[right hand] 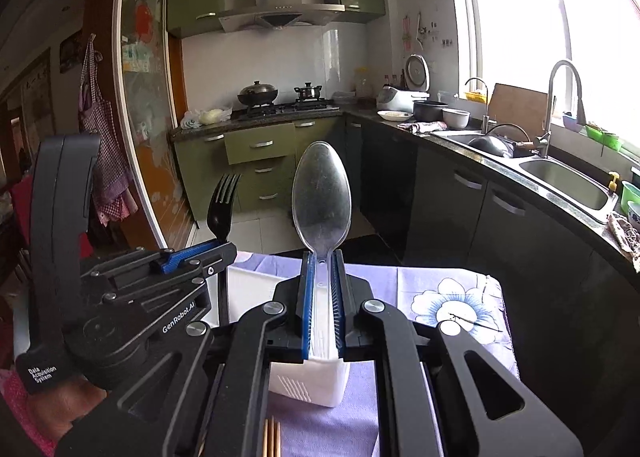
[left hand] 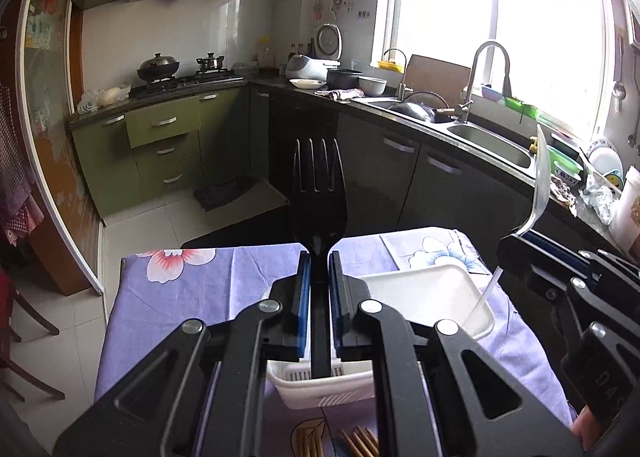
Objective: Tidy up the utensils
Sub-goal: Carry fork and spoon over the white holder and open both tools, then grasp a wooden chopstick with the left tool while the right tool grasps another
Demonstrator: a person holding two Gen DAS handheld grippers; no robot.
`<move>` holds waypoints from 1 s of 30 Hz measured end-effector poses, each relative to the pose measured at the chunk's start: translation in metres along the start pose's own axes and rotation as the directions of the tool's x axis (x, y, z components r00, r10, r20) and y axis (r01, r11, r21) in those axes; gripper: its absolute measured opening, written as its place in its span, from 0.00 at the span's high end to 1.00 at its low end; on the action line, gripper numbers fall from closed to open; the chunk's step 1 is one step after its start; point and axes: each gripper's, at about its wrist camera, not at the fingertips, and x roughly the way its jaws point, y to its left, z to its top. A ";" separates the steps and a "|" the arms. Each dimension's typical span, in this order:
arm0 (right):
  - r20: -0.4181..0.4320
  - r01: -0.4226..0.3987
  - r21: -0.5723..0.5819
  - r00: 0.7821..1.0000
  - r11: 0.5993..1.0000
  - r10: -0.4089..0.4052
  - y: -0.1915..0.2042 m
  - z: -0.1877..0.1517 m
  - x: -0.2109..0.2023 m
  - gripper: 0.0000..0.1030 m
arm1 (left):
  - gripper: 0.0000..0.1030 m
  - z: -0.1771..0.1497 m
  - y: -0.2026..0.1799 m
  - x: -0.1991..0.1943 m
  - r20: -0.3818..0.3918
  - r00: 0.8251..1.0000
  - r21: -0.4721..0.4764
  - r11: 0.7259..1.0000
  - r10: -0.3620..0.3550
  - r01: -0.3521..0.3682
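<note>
Black fork (left hand: 319,193) upright, clamped between left gripper (left hand: 319,269) jaws; clear spoon (right hand: 321,193) likewise in right gripper (right hand: 322,269).

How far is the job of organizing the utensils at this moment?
Midway, it seems. In hand: the left gripper holds a black fork, and the right gripper holds a clear spoon, both raised above the white basket. Left: placing both, and the chopsticks lying on the table.

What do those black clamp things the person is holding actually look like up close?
Each hand-held gripper, left and right, is matte black with angular linkage arms, silver round pivot bolts and blue ribbed finger pads. White lettering reads "GenRobot.AI" and "Data Acquisition System". No cables show.
</note>
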 end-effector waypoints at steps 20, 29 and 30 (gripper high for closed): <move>-0.054 -0.042 0.017 0.998 0.999 0.043 -0.001 -0.016 -0.029 0.69 | 0.69 -0.003 0.001 -0.029 -0.102 0.994 0.033 0.999 0.025 -0.022; -0.155 -0.022 -0.002 0.988 1.000 0.022 -0.016 -0.072 -0.071 0.62 | 0.69 -0.075 0.019 -0.028 -0.416 0.909 0.014 1.000 0.000 0.007; -0.177 -0.016 -0.002 0.984 1.000 0.015 -0.018 -0.082 -0.068 0.62 | 0.72 -0.087 0.021 -0.022 -0.456 0.890 0.006 1.000 -0.009 0.013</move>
